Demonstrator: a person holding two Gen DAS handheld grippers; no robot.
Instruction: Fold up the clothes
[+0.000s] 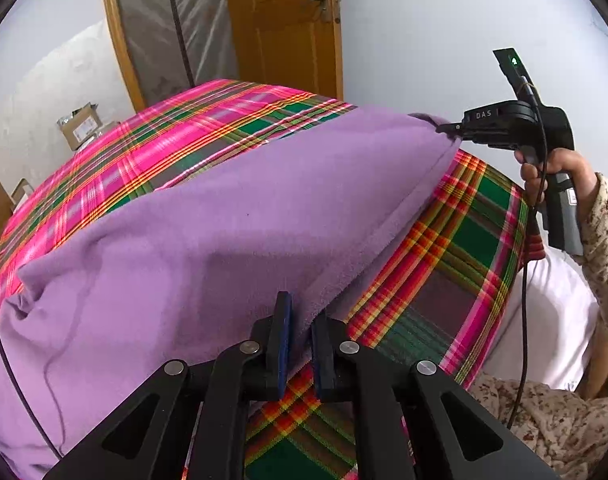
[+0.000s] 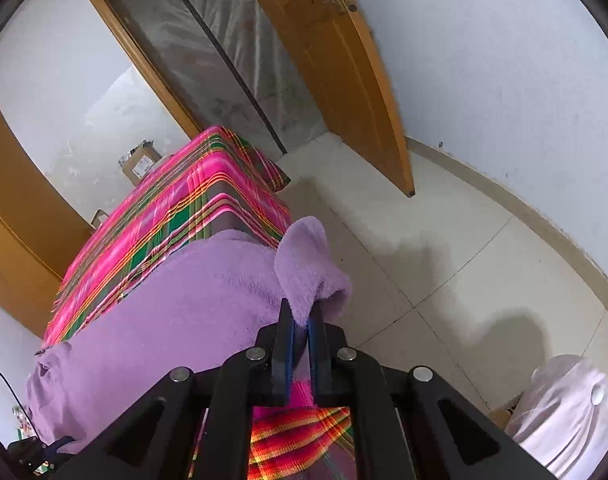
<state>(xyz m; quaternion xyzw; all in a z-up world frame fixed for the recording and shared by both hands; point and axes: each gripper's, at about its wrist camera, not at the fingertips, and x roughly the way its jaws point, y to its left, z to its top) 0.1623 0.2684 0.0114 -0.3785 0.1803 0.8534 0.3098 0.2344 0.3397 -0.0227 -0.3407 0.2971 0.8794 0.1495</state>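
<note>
A purple fleece cloth [image 1: 208, 232] lies spread over a table covered in pink, green and red plaid [image 1: 455, 264]. My left gripper [image 1: 302, 320] is shut on the cloth's near edge. My right gripper [image 1: 449, 128] shows in the left wrist view at the far right, shut on the cloth's far corner and lifting it slightly. In the right wrist view my right gripper [image 2: 300, 316] pinches a raised purple cloth corner [image 2: 307, 264] above the table edge. The rest of the cloth [image 2: 176, 320] spreads to the left.
An open wooden door [image 2: 343, 60] and a plastic-covered doorway [image 2: 232, 52] stand behind the table. Cardboard boxes [image 1: 82, 126] sit against the wall at left. Tiled floor [image 2: 443, 248] lies to the right. A white bag [image 2: 563, 412] sits on the floor.
</note>
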